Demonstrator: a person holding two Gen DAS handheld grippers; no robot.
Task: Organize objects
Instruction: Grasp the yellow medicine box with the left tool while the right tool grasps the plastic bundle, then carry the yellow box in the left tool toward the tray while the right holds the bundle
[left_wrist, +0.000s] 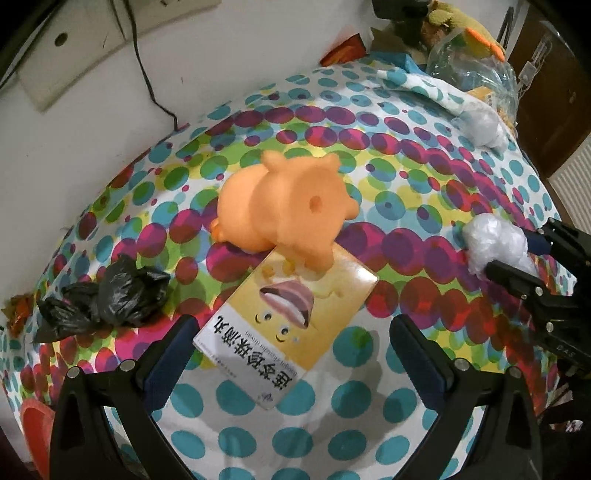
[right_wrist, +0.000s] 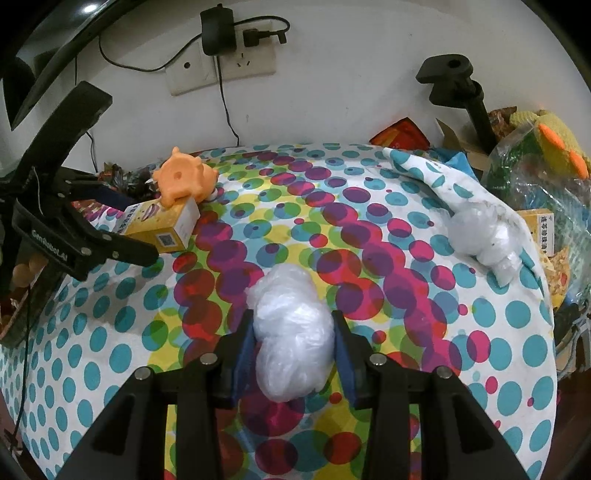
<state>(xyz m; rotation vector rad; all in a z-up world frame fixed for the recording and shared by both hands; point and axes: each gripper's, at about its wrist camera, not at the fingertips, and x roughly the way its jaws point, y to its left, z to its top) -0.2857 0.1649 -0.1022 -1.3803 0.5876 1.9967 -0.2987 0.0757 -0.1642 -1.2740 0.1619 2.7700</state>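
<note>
A yellow medicine box (left_wrist: 284, 325) lies on the dotted tablecloth (left_wrist: 388, 177), with an orange rubber toy (left_wrist: 288, 206) resting on its far end. My left gripper (left_wrist: 291, 339) is open, its fingers on either side of the box's near end. My right gripper (right_wrist: 293, 343) is shut on a crumpled white plastic bag (right_wrist: 291, 332); that bag also shows in the left wrist view (left_wrist: 495, 242). The box (right_wrist: 162, 225) and the toy (right_wrist: 184, 179) show at the left of the right wrist view.
A crumpled black plastic bag (left_wrist: 107, 295) lies left of the box. A second white plastic bag (right_wrist: 484, 236) lies at the far right on a fold of the cloth. Clutter and a plush toy (right_wrist: 550, 144) stand at the back right. A wall socket with cables (right_wrist: 236, 59) is behind.
</note>
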